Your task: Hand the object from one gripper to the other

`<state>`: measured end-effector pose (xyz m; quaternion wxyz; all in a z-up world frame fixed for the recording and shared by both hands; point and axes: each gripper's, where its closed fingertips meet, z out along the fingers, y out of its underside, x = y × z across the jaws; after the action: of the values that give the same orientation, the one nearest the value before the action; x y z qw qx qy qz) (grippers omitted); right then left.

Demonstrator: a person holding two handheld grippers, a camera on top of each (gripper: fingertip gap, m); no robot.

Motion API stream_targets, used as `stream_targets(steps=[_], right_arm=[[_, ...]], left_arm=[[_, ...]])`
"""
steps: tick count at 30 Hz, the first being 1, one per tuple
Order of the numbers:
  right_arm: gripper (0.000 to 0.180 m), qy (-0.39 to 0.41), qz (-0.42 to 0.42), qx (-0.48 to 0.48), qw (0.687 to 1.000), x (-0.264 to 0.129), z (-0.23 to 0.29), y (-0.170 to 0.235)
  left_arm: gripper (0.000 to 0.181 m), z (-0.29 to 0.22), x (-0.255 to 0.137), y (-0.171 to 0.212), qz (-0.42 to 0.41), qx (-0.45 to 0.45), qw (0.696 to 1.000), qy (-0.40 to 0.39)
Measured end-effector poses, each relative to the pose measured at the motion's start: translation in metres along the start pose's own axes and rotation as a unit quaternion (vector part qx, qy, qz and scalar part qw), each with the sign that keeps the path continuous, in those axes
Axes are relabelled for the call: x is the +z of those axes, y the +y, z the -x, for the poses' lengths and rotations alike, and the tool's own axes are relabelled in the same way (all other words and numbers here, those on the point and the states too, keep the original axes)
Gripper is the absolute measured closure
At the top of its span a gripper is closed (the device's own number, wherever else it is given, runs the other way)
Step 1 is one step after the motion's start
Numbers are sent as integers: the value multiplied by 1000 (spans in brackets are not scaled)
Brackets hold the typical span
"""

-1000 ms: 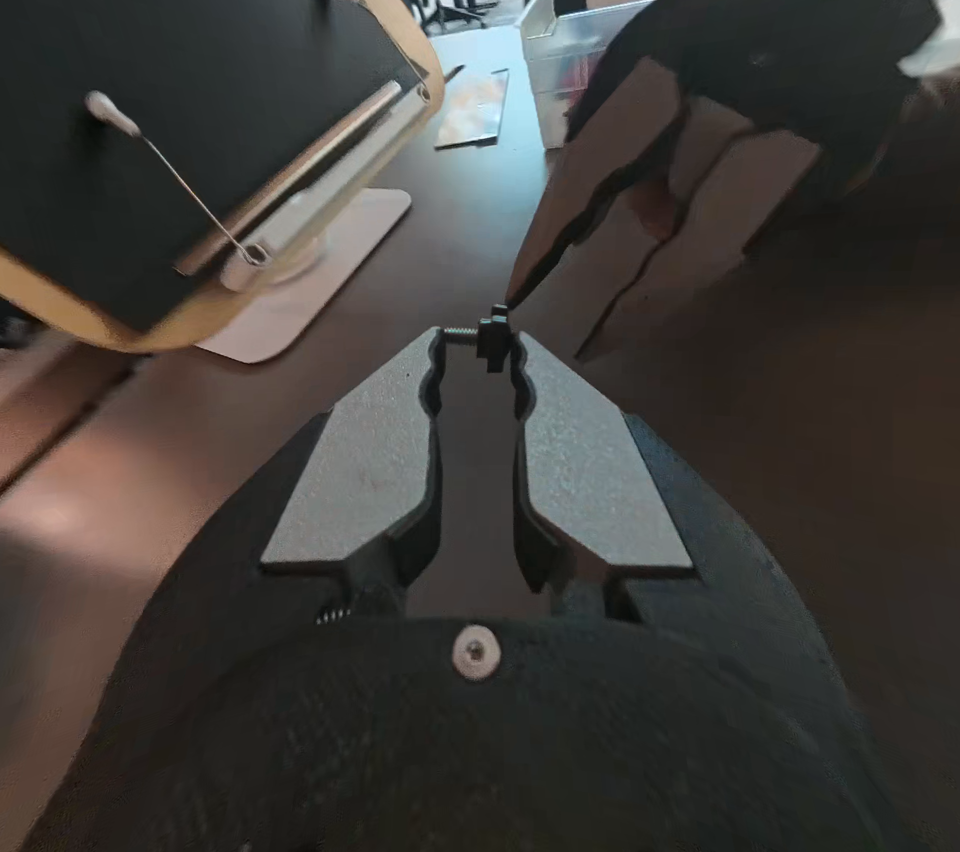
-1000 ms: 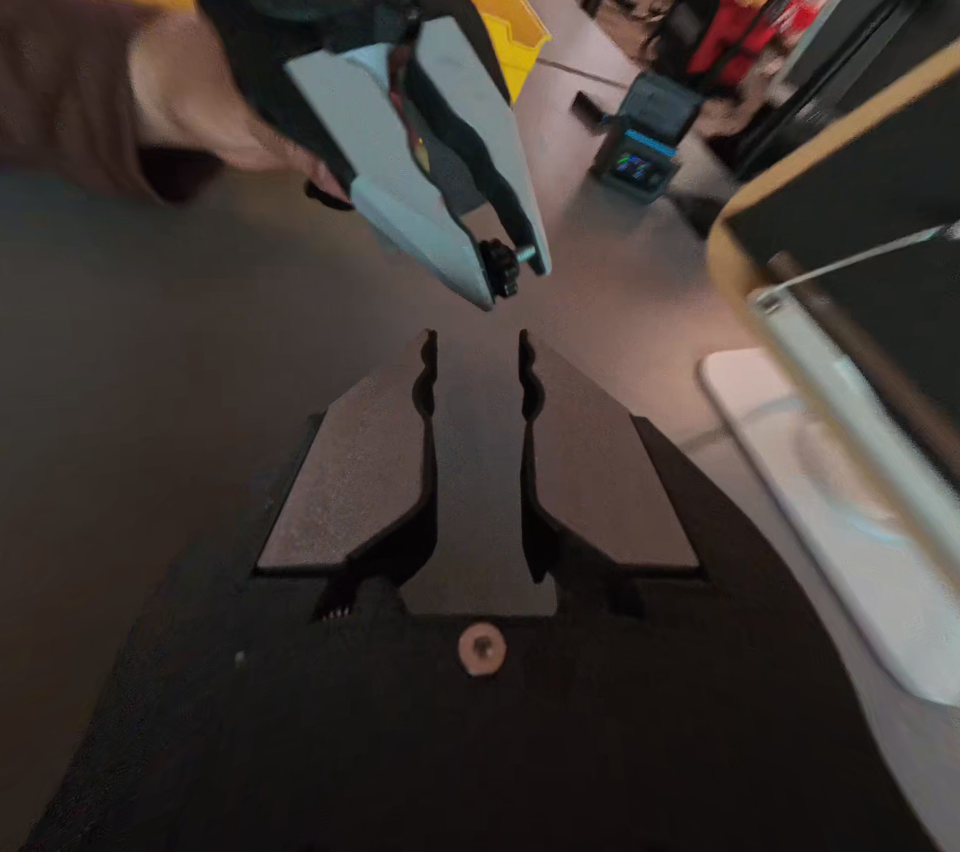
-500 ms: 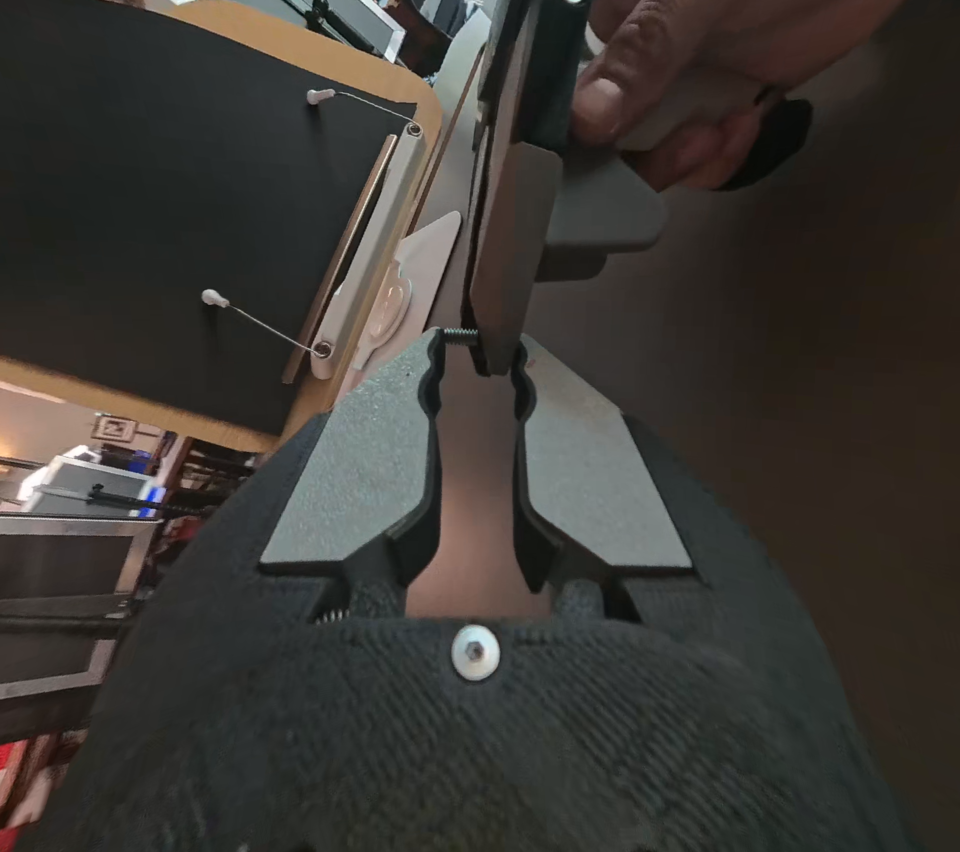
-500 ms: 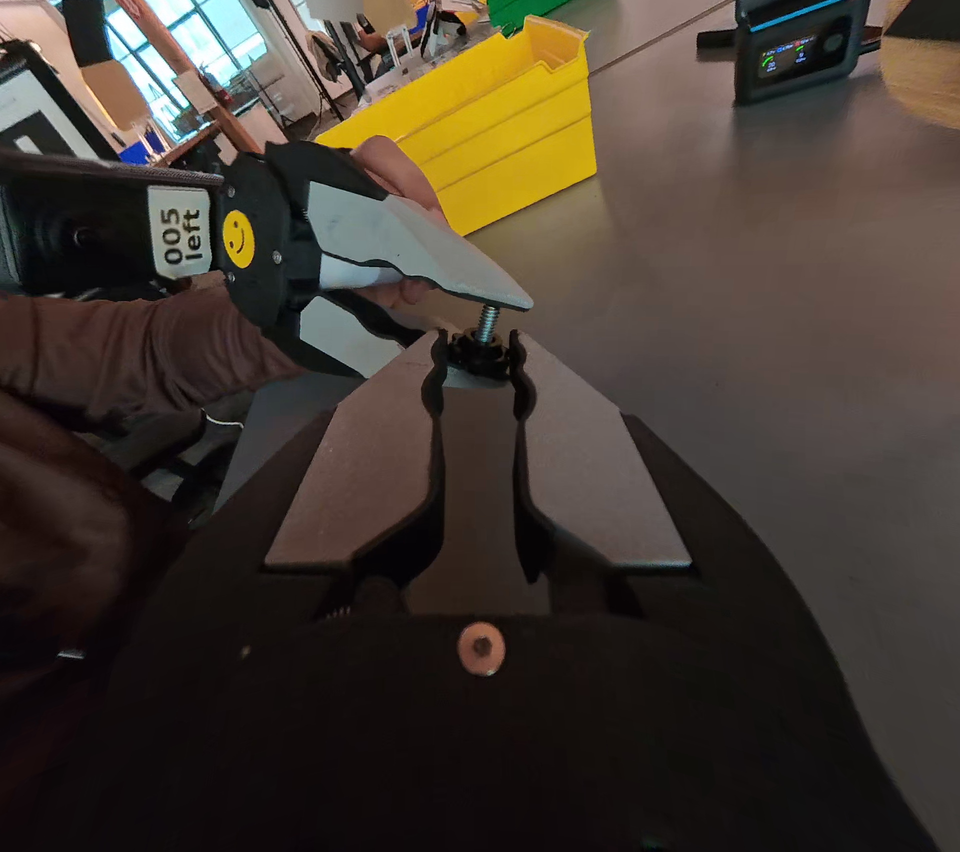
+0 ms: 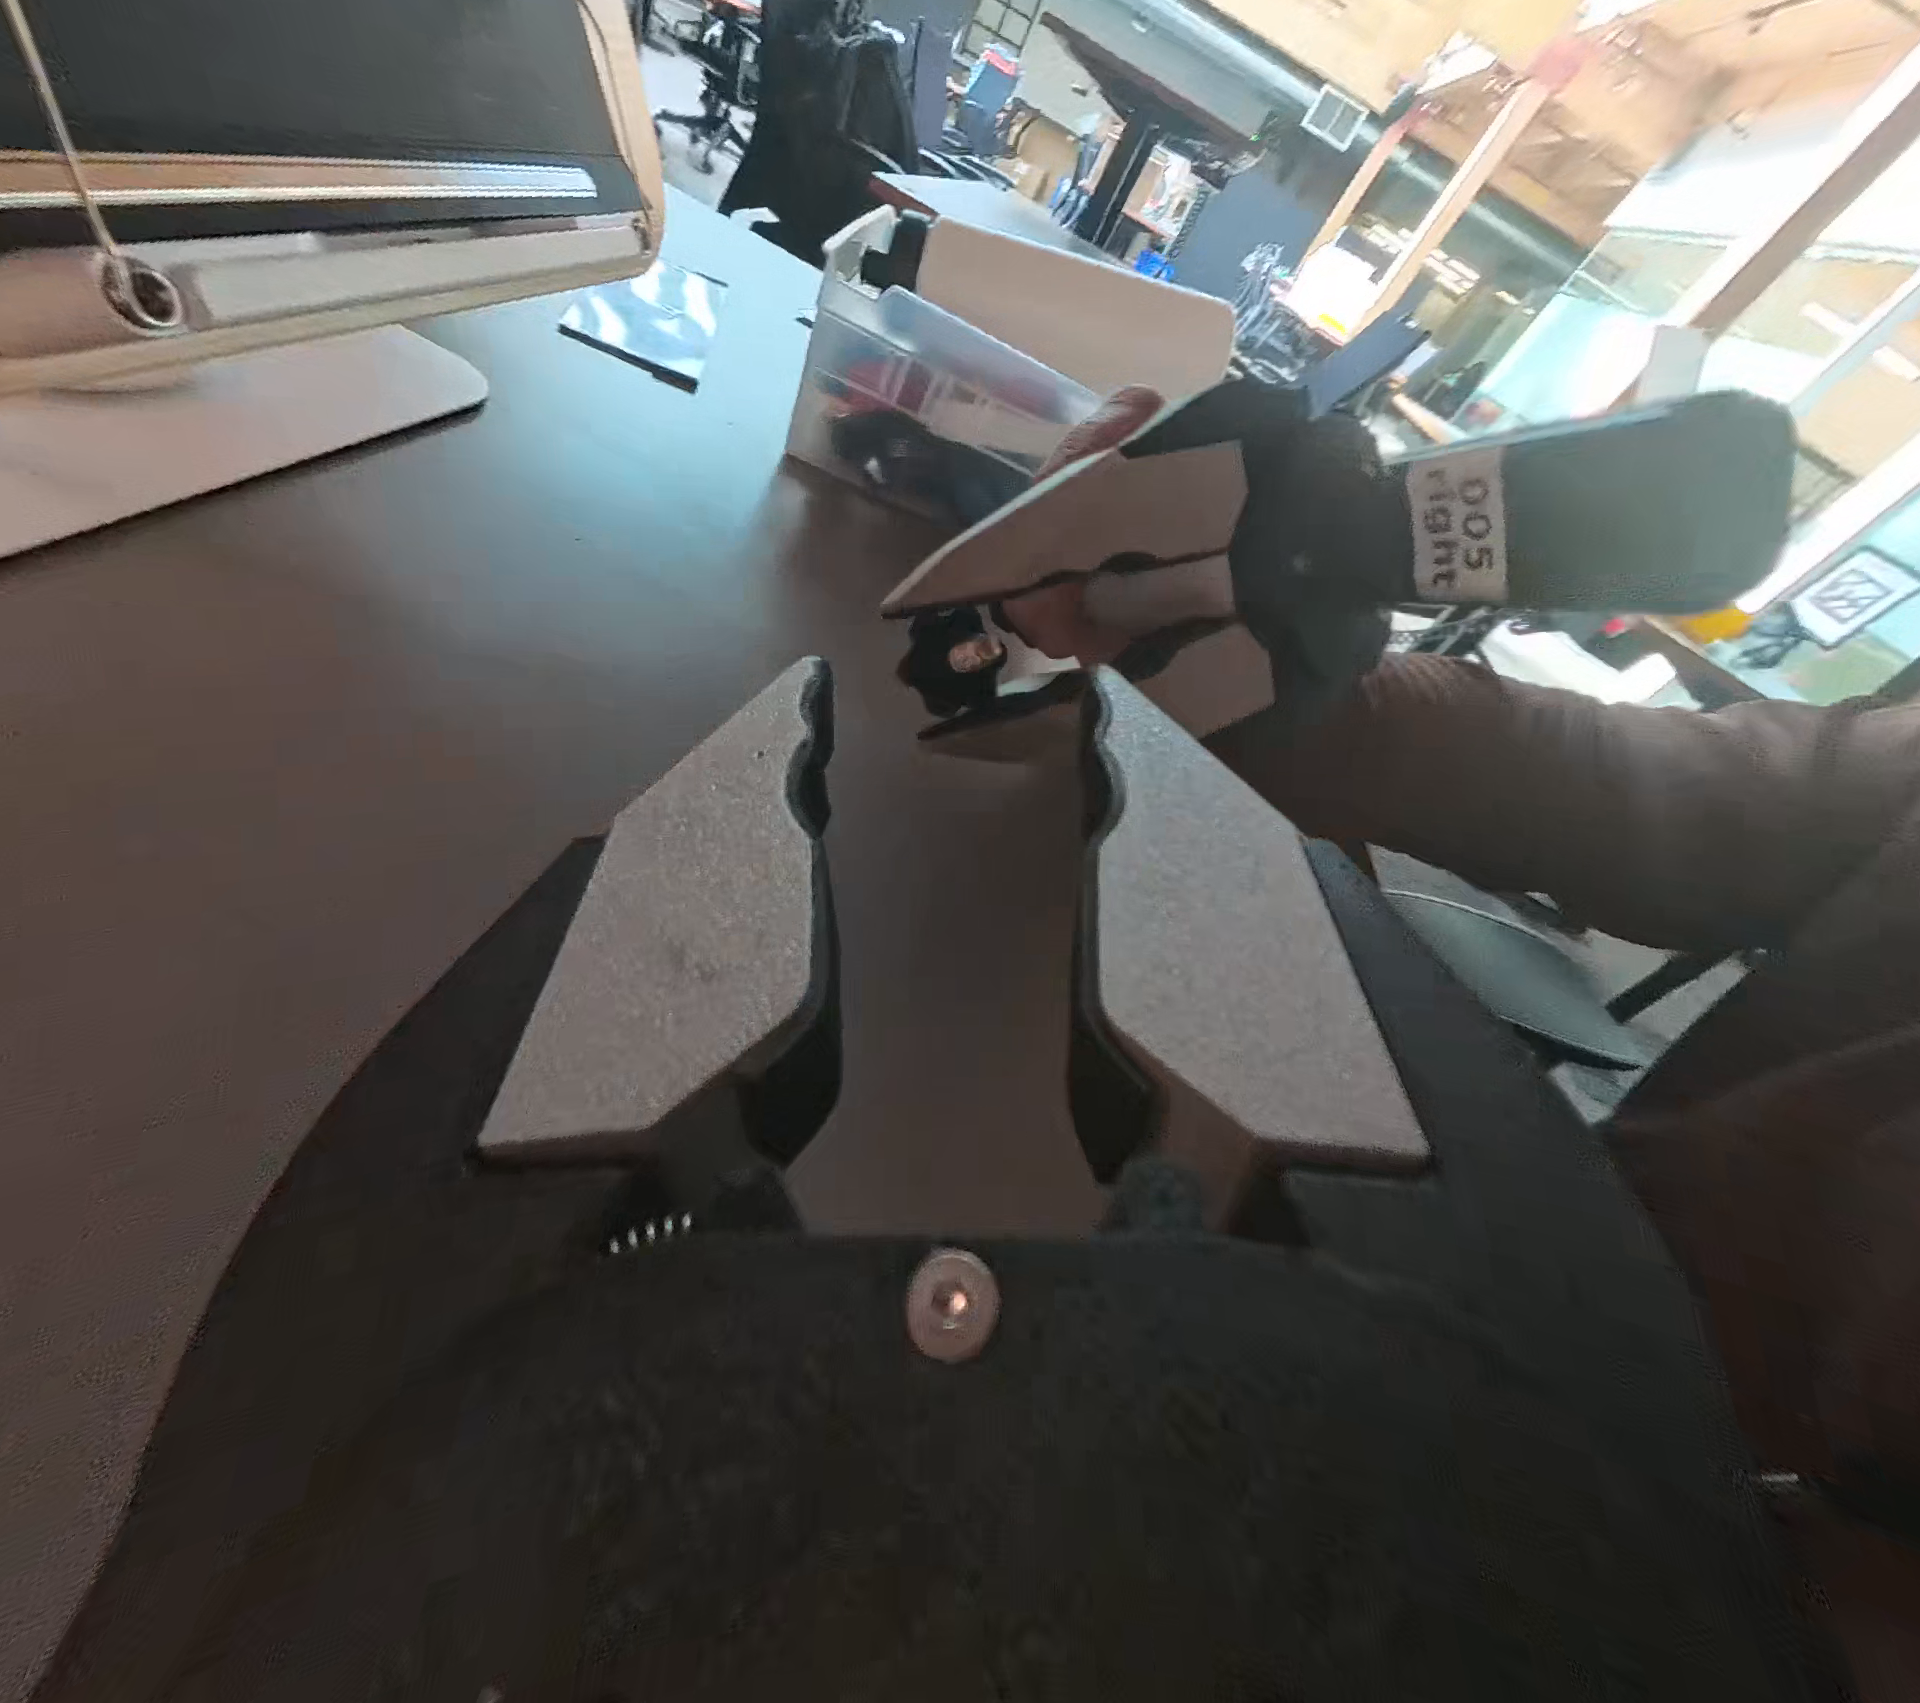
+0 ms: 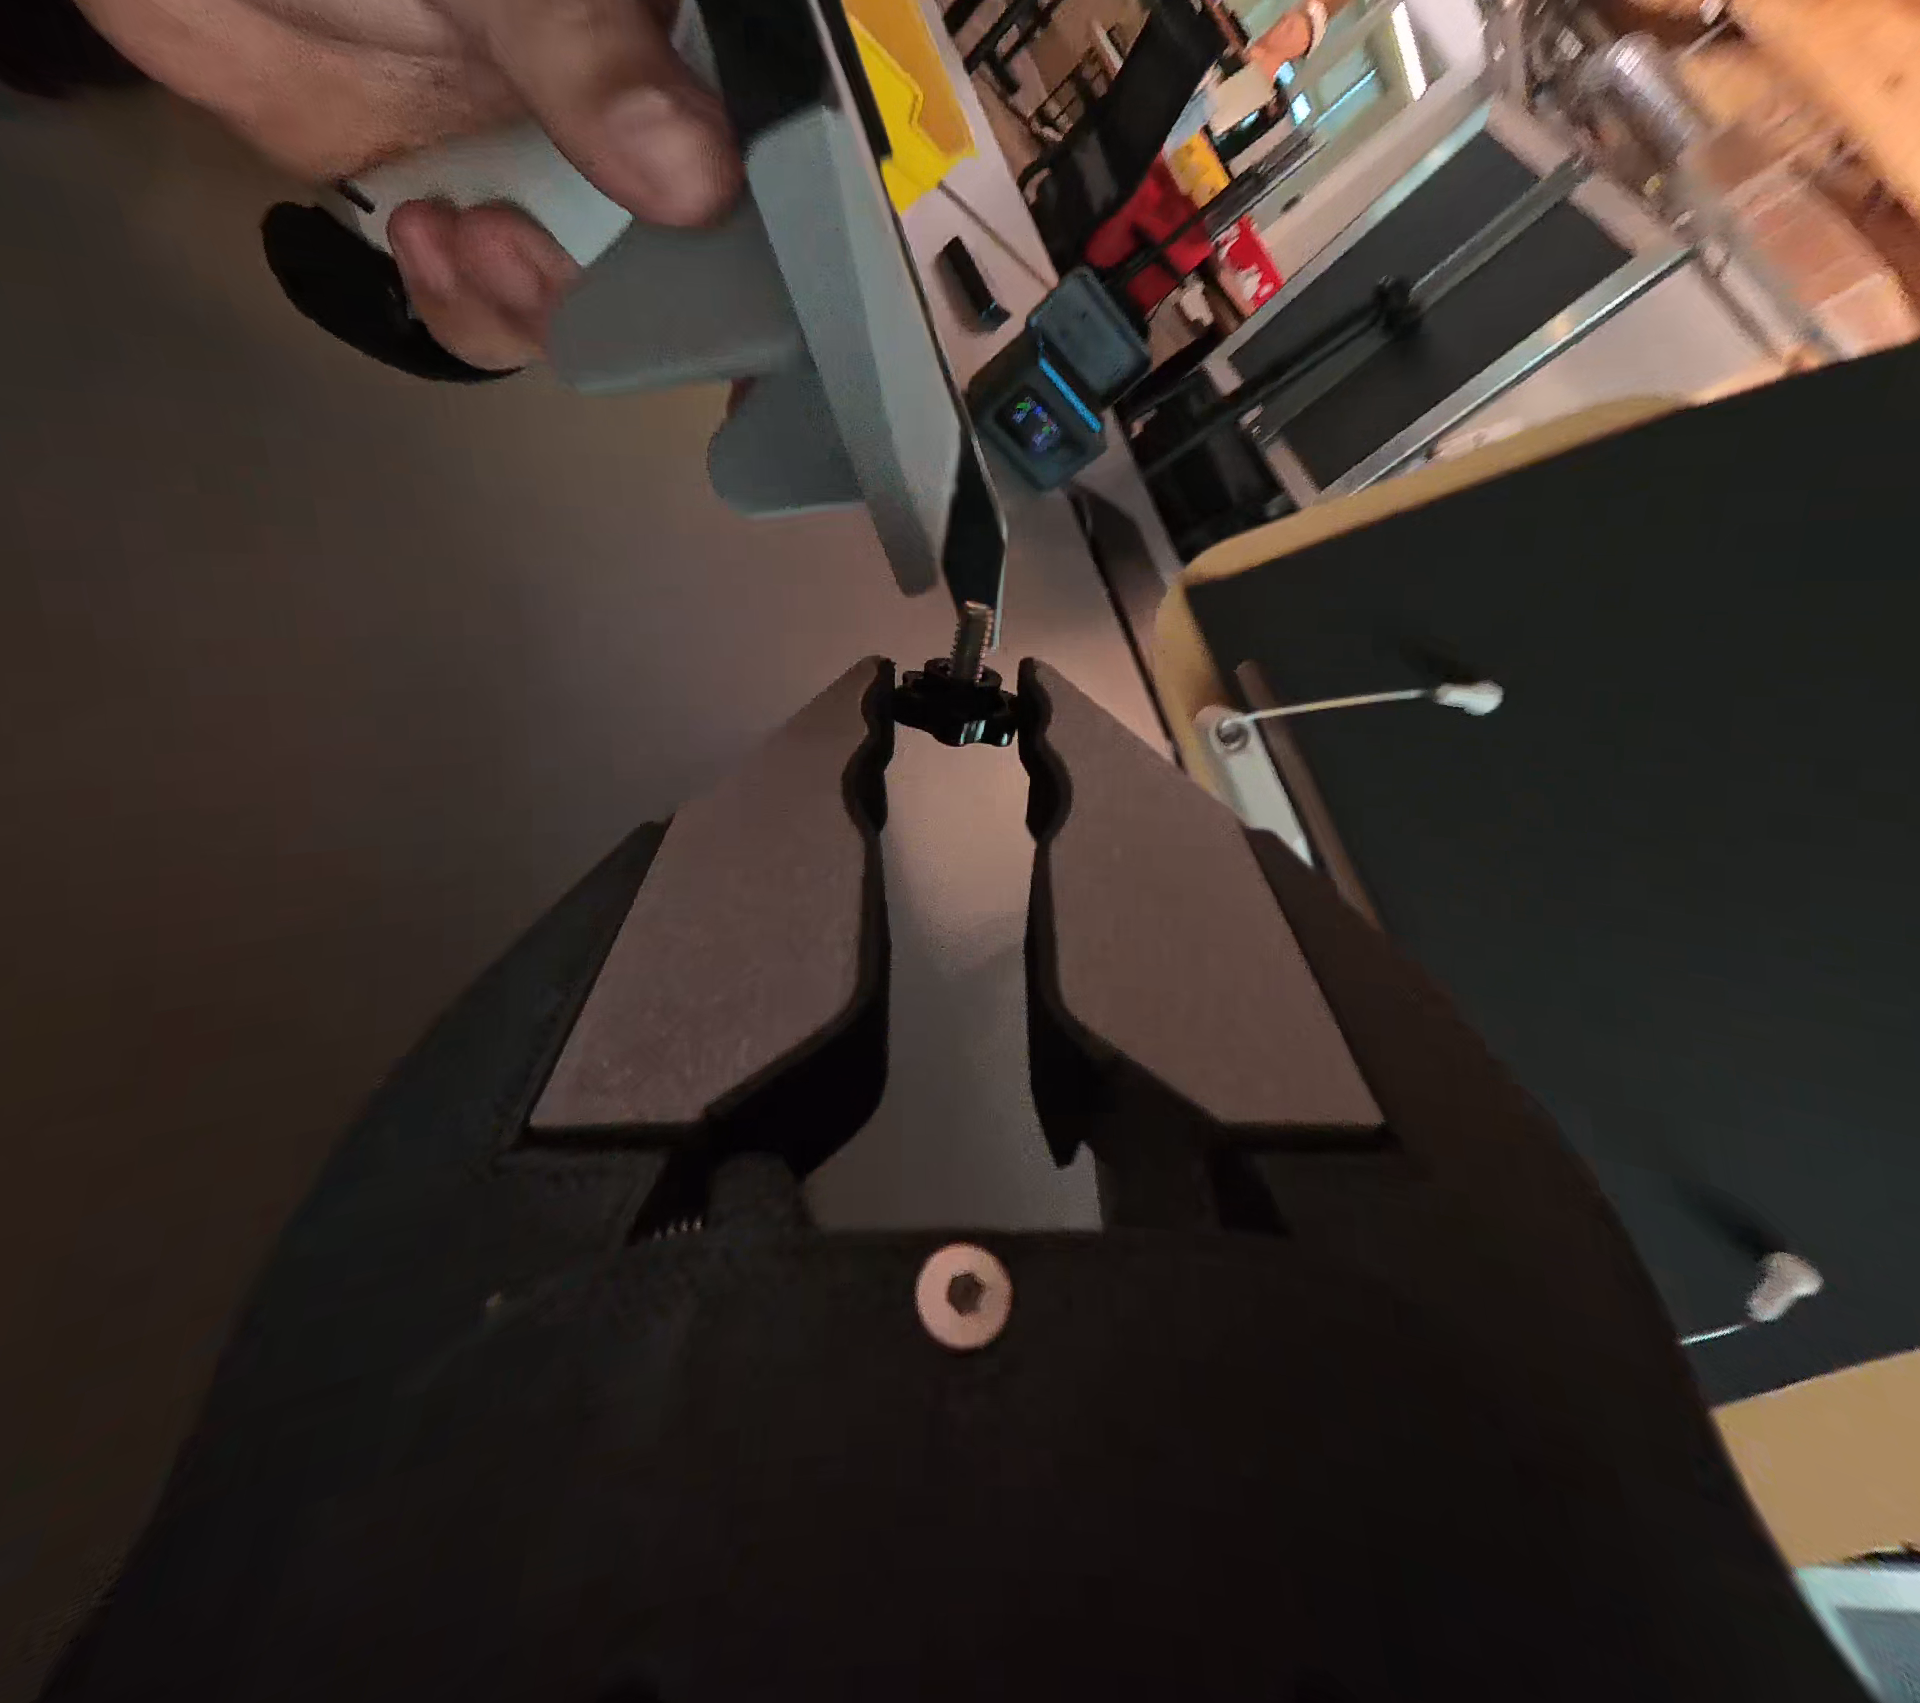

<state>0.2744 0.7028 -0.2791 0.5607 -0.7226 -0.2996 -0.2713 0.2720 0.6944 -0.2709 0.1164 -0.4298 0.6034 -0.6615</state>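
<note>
The object is a small black knob with a threaded metal stud (image 6: pixel 954 711). My right gripper (image 6: pixel 956 685) is shut on the knob's head, with the stud pointing away from it. My left gripper (image 5: pixel 956 692) is open and empty, its jaws well apart. In the left wrist view the right gripper (image 5: pixel 914 671) comes in from the right and holds the knob (image 5: pixel 951 661) just beyond my left fingertips, above the dark table (image 5: pixel 416 614). In the right wrist view the left gripper (image 6: pixel 951 588) hangs just above the stud, held by a hand.
A black board with a tan edge (image 5: pixel 312 43) stands on a white base (image 5: pixel 208 427) at the left. A clear plastic bin (image 5: pixel 935 396) sits behind the grippers. A yellow bin (image 6: pixel 914 95) and a small device with a screen (image 6: pixel 1049 406) lie farther off.
My left gripper has opened and let go of the stud, then drawn back a little. My right gripper has stayed shut on the knob. Both views have swung round.
</note>
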Motion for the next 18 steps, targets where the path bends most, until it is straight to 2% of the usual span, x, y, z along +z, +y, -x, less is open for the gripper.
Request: stream_targets(steps=[4, 5, 6, 7, 9, 11, 14, 18], right_arm=[[160, 20, -17, -50, 998, -2, 5, -18], [160, 29, -14, -61, 998, -1, 5, -19], [160, 36, -12, -70, 997, -1, 5, -19], [160, 38, -10, -73, 997, 0, 6, -18], [158, 29, -2, -64, 998, 4, 8, -11], [156, 8, 10, -39, 999, 6, 10, -3], [154, -58, 12, 55, 997, 7, 17, 9], [144, -158, -8, 222, 962, 8, 27, 14]], left_arm=[[139, -7, 7, 6, 19, 4, 1000, 12], [142, -12, 9, 9, 25, 0, 999, 26], [154, -15, 11, 11, 29, -2, 999, 36], [160, -13, 12, 12, 31, 0, 999, 29], [160, -5, 12, 16, 47, 28, 998, -4], [160, 9, 10, 18, 66, 87, 992, -69], [160, 31, 0, 15, 97, 220, 952, -188], [160, 44, -8, 13, 140, 337, 888, -280]])
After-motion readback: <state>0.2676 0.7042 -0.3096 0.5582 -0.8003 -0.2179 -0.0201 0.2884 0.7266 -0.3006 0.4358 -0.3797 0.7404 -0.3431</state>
